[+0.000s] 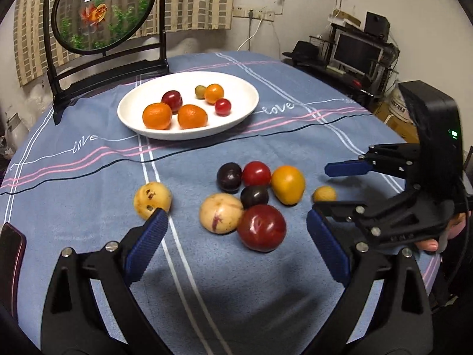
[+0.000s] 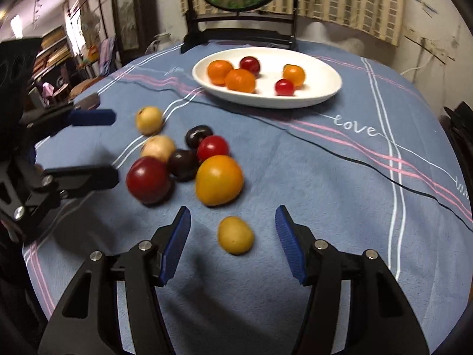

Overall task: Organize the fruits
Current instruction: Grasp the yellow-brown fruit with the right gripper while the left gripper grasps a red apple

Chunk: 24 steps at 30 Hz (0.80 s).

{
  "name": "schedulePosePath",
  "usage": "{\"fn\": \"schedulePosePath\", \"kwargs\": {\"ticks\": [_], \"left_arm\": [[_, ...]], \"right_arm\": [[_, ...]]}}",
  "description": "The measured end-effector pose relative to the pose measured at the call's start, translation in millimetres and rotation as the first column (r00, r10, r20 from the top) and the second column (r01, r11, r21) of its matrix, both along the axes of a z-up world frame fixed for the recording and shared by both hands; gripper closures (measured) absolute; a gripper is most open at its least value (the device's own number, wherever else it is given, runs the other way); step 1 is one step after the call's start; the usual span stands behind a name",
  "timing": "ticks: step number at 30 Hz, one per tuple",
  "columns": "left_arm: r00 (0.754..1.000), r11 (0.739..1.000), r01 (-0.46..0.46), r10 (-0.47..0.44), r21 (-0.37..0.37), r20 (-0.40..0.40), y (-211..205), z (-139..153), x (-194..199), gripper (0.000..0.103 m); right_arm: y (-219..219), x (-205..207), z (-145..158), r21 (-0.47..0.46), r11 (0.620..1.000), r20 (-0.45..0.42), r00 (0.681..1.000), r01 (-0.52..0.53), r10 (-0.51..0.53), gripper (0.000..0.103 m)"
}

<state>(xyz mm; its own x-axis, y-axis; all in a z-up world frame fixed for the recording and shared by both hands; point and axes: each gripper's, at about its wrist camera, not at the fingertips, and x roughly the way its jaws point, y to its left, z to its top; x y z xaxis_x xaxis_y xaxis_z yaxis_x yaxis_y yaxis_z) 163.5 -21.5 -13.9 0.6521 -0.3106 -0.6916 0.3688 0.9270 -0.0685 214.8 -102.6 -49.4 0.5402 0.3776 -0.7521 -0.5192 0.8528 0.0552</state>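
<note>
A white plate (image 1: 236, 88) (image 2: 319, 80) at the back of the table holds oranges, a red plum and small fruits. In front lies a loose cluster: a large red plum (image 1: 261, 227) (image 2: 147, 179), a pale fruit (image 1: 220, 213), two dark plums, a red tomato (image 1: 256, 173) and a yellow-orange fruit (image 1: 287, 184) (image 2: 218, 179). A spotted yellow fruit (image 1: 152, 199) lies apart, by my left fingertip. My left gripper (image 1: 236, 217) (image 2: 113, 148) is wide open just before the cluster, gripping nothing. My right gripper (image 2: 232, 219) (image 1: 322, 188) is open with a small yellow fruit (image 2: 235, 235) (image 1: 324, 193) between its fingers, untouched.
A round goldfish screen on a black stand (image 1: 103, 9) rises behind the plate. A dark red flat object (image 1: 10, 266) lies at the left table edge. A blue striped cloth (image 2: 340, 177) covers the round table. Shelves and a monitor (image 1: 354, 50) stand beyond the right side.
</note>
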Motion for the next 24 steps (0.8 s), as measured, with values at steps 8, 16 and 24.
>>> {"fn": "schedulePosePath", "kwargs": {"ticks": [8, 16, 24], "left_arm": [[1.0, 1.0, -0.025, 0.025, -0.009, -0.012, 5.4, -1.4, 0.0, 0.006], [1.0, 1.0, -0.018, 0.018, 0.005, -0.011, 2.1, -1.7, -0.1, 0.006], [1.0, 1.0, -0.012, 0.013, 0.007, -0.015, 0.5, -3.5, -0.4, 0.006]], "right_arm": [[-1.0, 0.6, -3.1, -0.007, 1.0, -0.016, 1.0, 0.004, -0.004, 0.046], [-4.3, 3.6, -8.8, -0.023, 1.0, -0.047, 0.999, 0.02, -0.021, 0.059], [-1.4, 3.3, -12.5, -0.041, 0.999, -0.069, 0.998, -0.002, 0.0, 0.068]]}}
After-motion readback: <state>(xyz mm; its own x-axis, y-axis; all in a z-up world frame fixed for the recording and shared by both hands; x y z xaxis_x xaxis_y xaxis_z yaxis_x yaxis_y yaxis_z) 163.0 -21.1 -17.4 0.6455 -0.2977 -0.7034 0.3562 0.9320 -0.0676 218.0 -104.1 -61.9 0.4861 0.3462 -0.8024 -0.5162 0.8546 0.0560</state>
